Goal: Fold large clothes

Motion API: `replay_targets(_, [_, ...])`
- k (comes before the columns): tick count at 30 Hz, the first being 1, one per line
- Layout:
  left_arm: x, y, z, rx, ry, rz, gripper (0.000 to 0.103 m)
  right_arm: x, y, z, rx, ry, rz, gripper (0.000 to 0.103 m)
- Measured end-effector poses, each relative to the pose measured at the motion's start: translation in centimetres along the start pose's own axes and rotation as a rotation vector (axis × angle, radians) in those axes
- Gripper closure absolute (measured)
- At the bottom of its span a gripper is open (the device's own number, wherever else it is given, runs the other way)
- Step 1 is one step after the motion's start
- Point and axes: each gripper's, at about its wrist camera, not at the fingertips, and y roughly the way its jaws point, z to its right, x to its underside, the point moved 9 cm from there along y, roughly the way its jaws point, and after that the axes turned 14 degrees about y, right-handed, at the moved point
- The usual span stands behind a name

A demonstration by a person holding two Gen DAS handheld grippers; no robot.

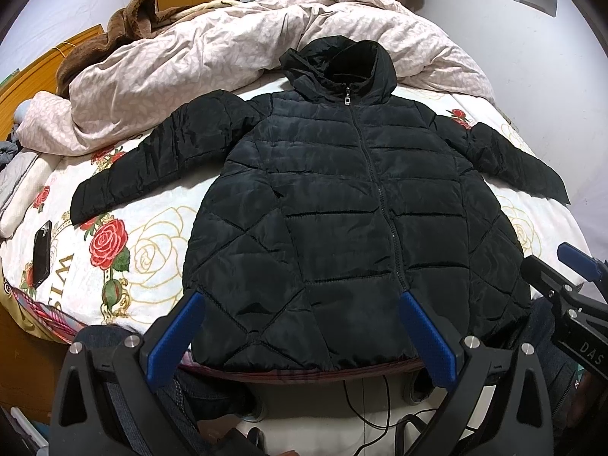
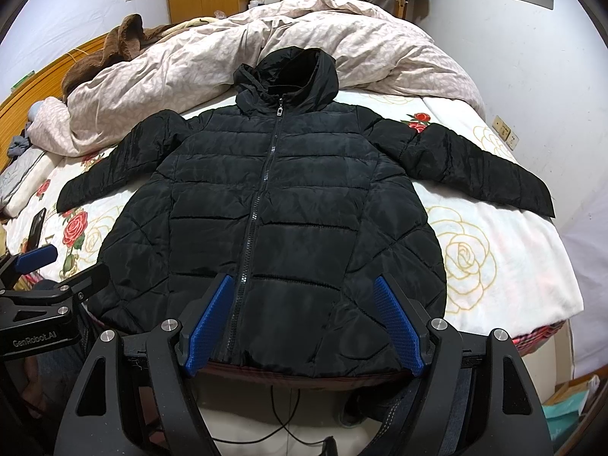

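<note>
A black quilted hooded jacket (image 1: 342,209) lies flat, zipped and face up on the bed, both sleeves spread out sideways, the hood toward the far side. It also shows in the right wrist view (image 2: 281,209). My left gripper (image 1: 300,300) is open and empty, hovering at the jacket's near hem, left of the zipper. My right gripper (image 2: 304,285) is open and empty at the hem, right of the zipper. The right gripper also shows at the right edge of the left wrist view (image 1: 562,266).
The bed sheet (image 1: 152,250) has a rose print. A crumpled pink duvet (image 1: 228,57) and a brown blanket (image 1: 114,30) lie behind the jacket. A dark phone (image 1: 41,252) lies at the bed's left. Cables (image 1: 364,410) run on the floor below.
</note>
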Motion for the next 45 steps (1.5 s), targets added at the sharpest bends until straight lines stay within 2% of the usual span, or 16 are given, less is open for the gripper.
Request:
replay_targets(16, [-0.1, 0.2, -0.1, 0.001, 0.001, -0.01, 0.0, 0.6, 0.3, -0.3, 0.001, 0.0, -0.011, 0.027])
replay_targets(24, [-1.0, 1.9, -1.9, -0.008, -0.023, -0.026, 0.0, -0.9, 1.4, -0.3, -0.019, -0.01, -0.023, 0.027])
replay_targets(34, [-3.2, 7.3, -10.8, -0.098, -0.119, -0.033, 0.0, -5.5, 6.4, -4.2, -0.089, -0.069, -0.016, 0.027])
replay_targets(38, [-3.4, 9.7, -15.8, -0.121, -0.219, -0.031, 0.0, -7.1, 9.0, -6.2, -0.108, -0.089, -0.029, 0.027])
replay_targets(42, [-3.3, 12.5, -21.0, -0.198, -0.279, -0.054, 0.0, -8.2, 11.6, -8.1, -0.13, -0.115, -0.049, 0.027])
replay_targets(45, [-2.8, 14.6, -24.4, -0.197, -0.349, -0.069, 0.0, -8.4, 14.1, -9.6, -0.149, -0.132, -0.103, 0.027])
